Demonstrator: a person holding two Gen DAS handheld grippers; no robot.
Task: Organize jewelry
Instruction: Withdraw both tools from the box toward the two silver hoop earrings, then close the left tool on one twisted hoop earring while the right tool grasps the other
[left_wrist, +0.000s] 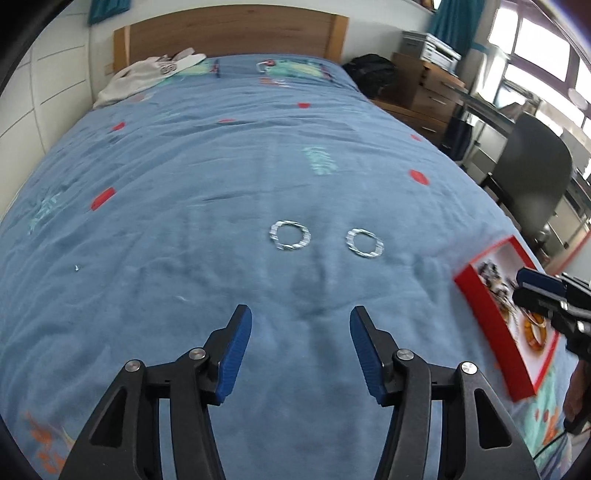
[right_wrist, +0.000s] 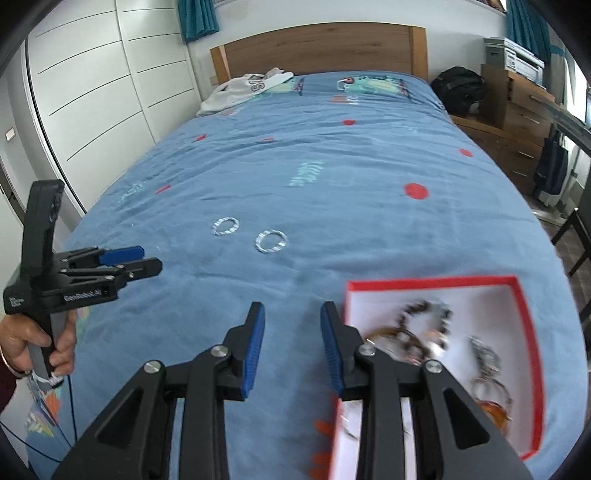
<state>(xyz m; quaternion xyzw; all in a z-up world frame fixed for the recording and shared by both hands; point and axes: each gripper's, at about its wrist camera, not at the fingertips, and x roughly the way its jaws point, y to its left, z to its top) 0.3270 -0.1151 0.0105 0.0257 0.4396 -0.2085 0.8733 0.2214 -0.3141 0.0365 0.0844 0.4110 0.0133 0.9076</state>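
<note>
Two silver bangles lie side by side on the blue bedspread: one on the left (left_wrist: 290, 235) (right_wrist: 225, 225) and one on the right (left_wrist: 364, 243) (right_wrist: 271, 241). A red-rimmed box (left_wrist: 491, 325) (right_wrist: 532, 332) with a white inside holds several bracelets, among them a dark beaded one (right_wrist: 428, 310) and an amber one (right_wrist: 495, 410). My left gripper (left_wrist: 301, 343) (right_wrist: 147, 258) is open and empty, a short way before the bangles. My right gripper (right_wrist: 291, 339) (left_wrist: 532, 284) is open and empty, at the box's left edge.
The bed's wooden headboard (right_wrist: 317, 48) is at the far end with white clothing (right_wrist: 243, 90) before it. A white wardrobe (right_wrist: 92, 92) stands left. A black bag (right_wrist: 458, 86), wooden drawers (right_wrist: 517, 107) and a dark chair (left_wrist: 532, 173) stand right of the bed.
</note>
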